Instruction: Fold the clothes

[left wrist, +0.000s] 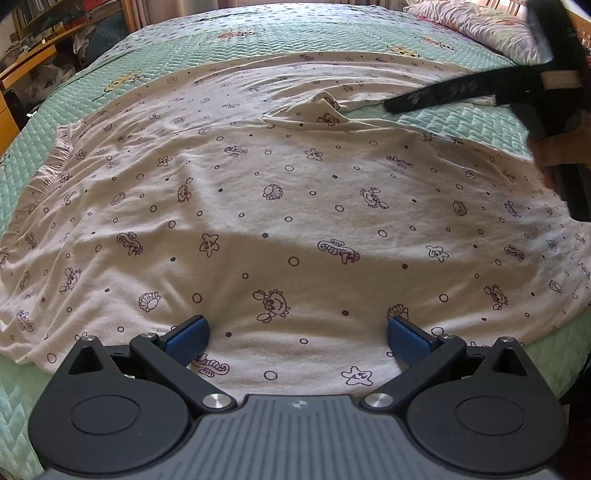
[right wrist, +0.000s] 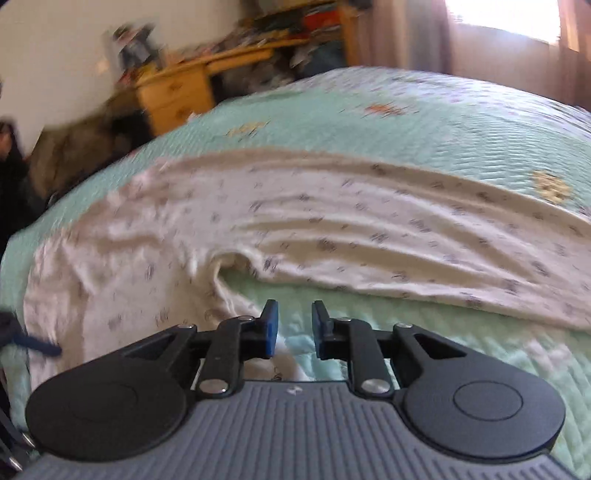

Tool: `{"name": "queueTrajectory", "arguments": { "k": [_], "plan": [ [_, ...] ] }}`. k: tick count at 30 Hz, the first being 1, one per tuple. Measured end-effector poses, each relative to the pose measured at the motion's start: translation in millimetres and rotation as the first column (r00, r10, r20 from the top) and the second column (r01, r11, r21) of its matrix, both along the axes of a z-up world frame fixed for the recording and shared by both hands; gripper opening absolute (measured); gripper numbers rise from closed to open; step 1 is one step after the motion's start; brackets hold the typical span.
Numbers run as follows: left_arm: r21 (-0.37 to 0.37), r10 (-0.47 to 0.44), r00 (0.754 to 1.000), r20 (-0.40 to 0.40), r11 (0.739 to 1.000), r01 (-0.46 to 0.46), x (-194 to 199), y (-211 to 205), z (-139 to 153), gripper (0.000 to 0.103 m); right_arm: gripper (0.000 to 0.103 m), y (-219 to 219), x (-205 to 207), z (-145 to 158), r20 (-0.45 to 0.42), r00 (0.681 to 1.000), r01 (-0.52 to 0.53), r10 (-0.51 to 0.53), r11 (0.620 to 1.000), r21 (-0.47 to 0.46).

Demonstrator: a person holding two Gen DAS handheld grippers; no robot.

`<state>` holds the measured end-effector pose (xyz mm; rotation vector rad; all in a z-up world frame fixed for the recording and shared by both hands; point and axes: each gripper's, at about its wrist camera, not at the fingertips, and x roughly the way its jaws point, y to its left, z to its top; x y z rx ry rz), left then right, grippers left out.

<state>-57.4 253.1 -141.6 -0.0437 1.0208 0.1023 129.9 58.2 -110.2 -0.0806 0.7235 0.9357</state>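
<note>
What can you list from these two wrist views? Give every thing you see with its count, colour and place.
Printed garment: one, pale pink with dark sea-creature and circle prints, spread flat on the bed.
Quilted bedspread: one, mint green with cartoon patches, under the garment.
Pillow: one, white with a pale print, at the far right corner of the bed.
Wooden desk: one, light brown, cluttered, beyond the bed by the wall.
Curtained window: one, bright, behind the bed.
Left gripper: one, black with blue pads, wide open over the near part of the garment.
Right gripper: one, black with blue pads, slightly open, nothing between them, over bare bedspread.
Person's hand: one, holding the right gripper.
</note>
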Motion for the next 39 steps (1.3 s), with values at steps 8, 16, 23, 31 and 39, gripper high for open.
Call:
{"name": "queueTrajectory", "arguments": {
  "k": [8, 16, 23, 31, 39],
  "plan": [
    [0.000, -0.003, 1.000, -0.007, 1.000, 0.003, 1, -1, 0, 0.102, 0.061, -39, -33, 3, -0.203, 0.975, 0.137, -0.091, 0.964, 0.226],
    [0.001, -0.010, 1.000, 0.004, 1.000, 0.010, -1, 0, 0, 0.102, 0.057, -78, -10, -31, -0.430, 0.868, 0.372, -0.249, 0.899, 0.231],
    [0.002, -0.009, 1.000, 0.007, 1.000, 0.009, -1, 0, -1, 0.102, 0.065, -88, -39, -3, -0.397, 0.889, 0.355, -0.226, 0.889, 0.290],
    [0.000, -0.008, 1.000, 0.013, 1.000, 0.008, -2, -1, -1, 0.102, 0.063, -115, -40, -45, -0.552, 0.792, 0.458, -0.259, 0.851, 0.258],
    [-0.006, -0.004, 1.000, 0.029, 1.000, 0.004, -4, 0, 0, 0.102, 0.072, -140, -59, -12, -0.494, 0.831, 0.435, -0.256, 0.852, 0.292]
  ]
}}
